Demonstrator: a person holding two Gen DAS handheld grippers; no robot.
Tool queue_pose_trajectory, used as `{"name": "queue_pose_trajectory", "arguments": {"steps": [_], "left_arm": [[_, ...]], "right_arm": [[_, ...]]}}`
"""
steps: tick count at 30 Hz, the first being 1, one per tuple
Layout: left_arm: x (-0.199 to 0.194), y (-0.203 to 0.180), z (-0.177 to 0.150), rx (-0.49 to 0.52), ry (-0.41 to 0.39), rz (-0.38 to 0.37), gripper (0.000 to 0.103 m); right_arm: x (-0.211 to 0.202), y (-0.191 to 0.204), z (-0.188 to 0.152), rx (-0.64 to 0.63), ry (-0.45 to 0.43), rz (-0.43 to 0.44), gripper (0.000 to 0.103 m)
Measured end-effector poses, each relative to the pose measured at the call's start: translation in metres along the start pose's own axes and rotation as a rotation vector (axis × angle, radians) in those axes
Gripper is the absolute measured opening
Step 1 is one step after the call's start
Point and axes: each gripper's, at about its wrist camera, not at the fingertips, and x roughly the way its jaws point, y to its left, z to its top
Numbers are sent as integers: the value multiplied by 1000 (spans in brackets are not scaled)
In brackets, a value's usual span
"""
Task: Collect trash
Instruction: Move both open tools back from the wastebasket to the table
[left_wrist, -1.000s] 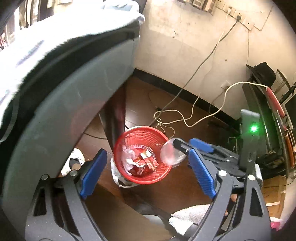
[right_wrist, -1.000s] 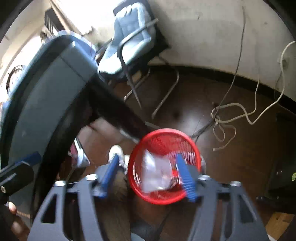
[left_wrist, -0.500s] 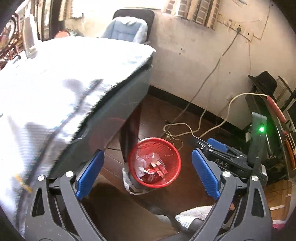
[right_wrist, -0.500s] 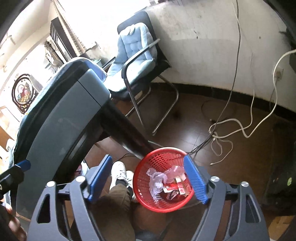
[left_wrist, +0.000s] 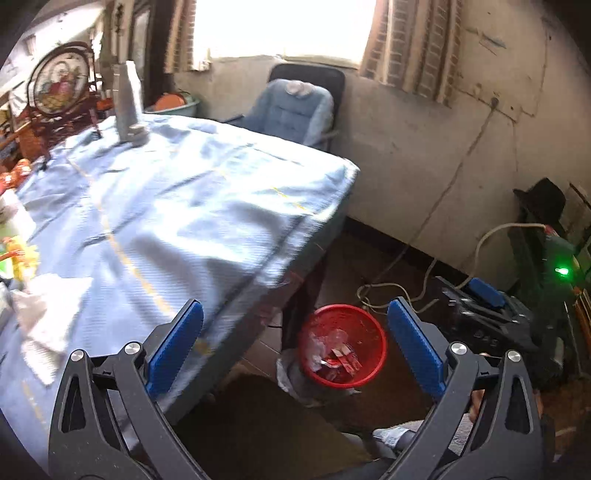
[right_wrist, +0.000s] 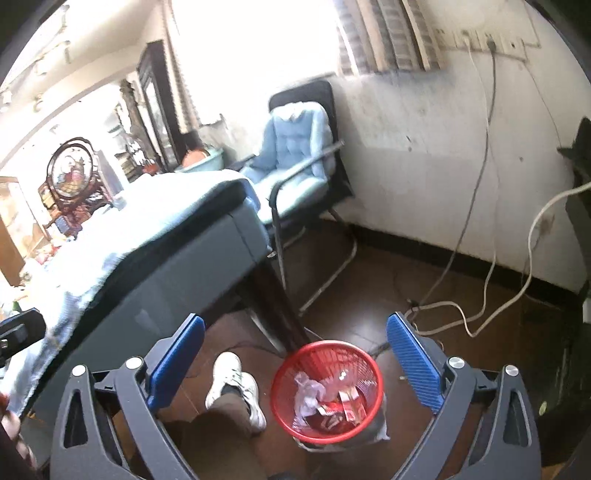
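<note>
A red mesh trash basket (left_wrist: 376, 334) stands on the dark floor by the table leg and holds red wrappers and clear plastic; it also shows in the right wrist view (right_wrist: 284, 373). My left gripper (left_wrist: 295, 350) is open and empty, high above the table edge and the basket. My right gripper (right_wrist: 295, 369) is open and empty above the basket; it shows in the left wrist view (left_wrist: 480, 295). White crumpled paper (left_wrist: 44, 314) lies on the table at the left edge.
A table with a light blue cloth (left_wrist: 184, 206) fills the left. A blue padded chair (right_wrist: 295, 162) stands by the wall. Cables (right_wrist: 480, 306) trail over the floor. A person's white shoe (right_wrist: 232, 380) is beside the basket. A grey bottle (left_wrist: 127, 103) stands on the table's far side.
Both grippers have risen away from the basket and opened wide. The clear plastic the right gripper held now lies in the basket. The left view now shows the tabletop.
</note>
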Motion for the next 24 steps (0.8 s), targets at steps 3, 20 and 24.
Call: {"name": "queue_pose_trajectory", "arguments": {"steps": [3, 20, 24], "left_arm": [[-15, 22, -4, -41, -17, 50, 96], [-122, 267, -38, -523, -51, 498, 96], [-111, 293, -38, -506, 44, 593, 96]], "right_arm": [[-14, 11, 5, -10, -27, 40, 97], [-27, 90, -3, -150, -7, 129, 97], [-24, 107, -9, -189, 10, 129, 97]]}}
